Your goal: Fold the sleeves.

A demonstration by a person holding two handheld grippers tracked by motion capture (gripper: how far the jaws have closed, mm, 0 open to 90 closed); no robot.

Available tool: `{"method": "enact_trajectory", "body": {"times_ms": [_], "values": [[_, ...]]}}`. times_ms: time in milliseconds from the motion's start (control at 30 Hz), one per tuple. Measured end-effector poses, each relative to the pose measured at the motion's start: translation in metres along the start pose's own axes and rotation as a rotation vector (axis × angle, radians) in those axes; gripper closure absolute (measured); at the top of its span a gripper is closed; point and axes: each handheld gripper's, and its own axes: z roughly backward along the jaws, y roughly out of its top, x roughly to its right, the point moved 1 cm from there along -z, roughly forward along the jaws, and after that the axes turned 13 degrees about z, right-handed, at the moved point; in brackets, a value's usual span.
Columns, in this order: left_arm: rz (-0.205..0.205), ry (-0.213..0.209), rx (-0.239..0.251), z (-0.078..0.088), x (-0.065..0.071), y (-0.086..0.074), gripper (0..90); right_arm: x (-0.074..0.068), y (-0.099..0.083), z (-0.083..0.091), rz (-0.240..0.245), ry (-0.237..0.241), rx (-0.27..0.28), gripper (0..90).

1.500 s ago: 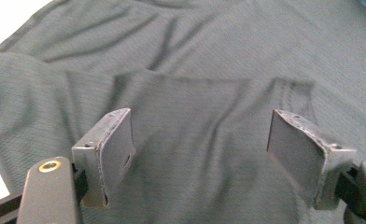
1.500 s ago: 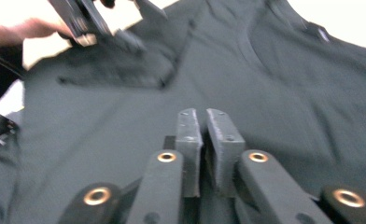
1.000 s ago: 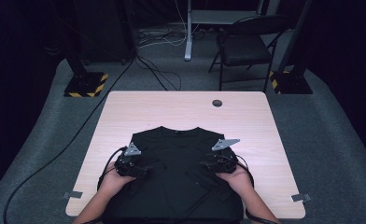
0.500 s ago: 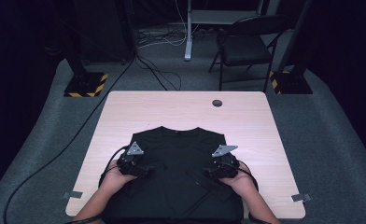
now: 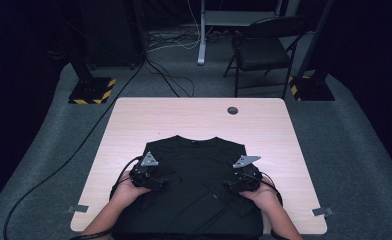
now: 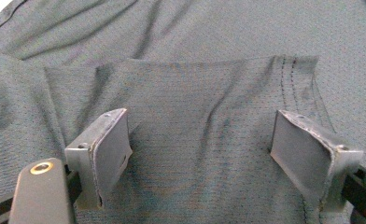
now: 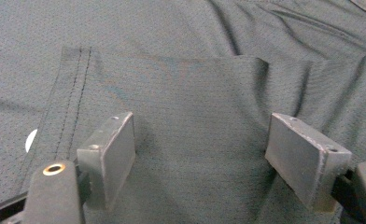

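A black t-shirt (image 5: pixel 194 160) lies flat on the near half of the light wooden table (image 5: pixel 194 120), collar toward the far side, both sleeves folded in over the body. My left gripper (image 5: pixel 156 181) rests on the shirt's left part, held by a hand. In the left gripper view it (image 6: pixel 200 135) is open, jaws wide apart over the folded sleeve (image 6: pixel 195 93), whose stitched hem is on the right. My right gripper (image 5: pixel 231 184) rests on the shirt's right part. It (image 7: pixel 202 140) is open too, straddling the other folded sleeve (image 7: pixel 172 93).
A dark round cable hole (image 5: pixel 232 110) sits near the table's far edge. A folding chair (image 5: pixel 264 50) and two stand bases with yellow-black stripes (image 5: pixel 91 91) stand on the floor behind. Tape strips (image 5: pixel 78 208) mark the near corners. Cables trail from both grippers.
Both hands and grippers have shifted slightly over the shirt toward the near edge. The shirt lies as before.
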Motion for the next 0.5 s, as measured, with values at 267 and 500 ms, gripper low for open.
{"method": "enact_trajectory", "body": {"times_ms": [267, 500], "values": [[-0.011, -0.011, 0.004, -0.0054, 0.0055, 0.0042, 19.2, 0.0024, -0.0077, 0.0061, -0.016, -0.013, -0.001, 22.1], [-0.019, -0.023, -0.005, -0.0060, 0.0045, 0.0060, 19.3, -0.0024, -0.0076, 0.0024, -0.011, -0.012, 0.007, 11.2]]}}
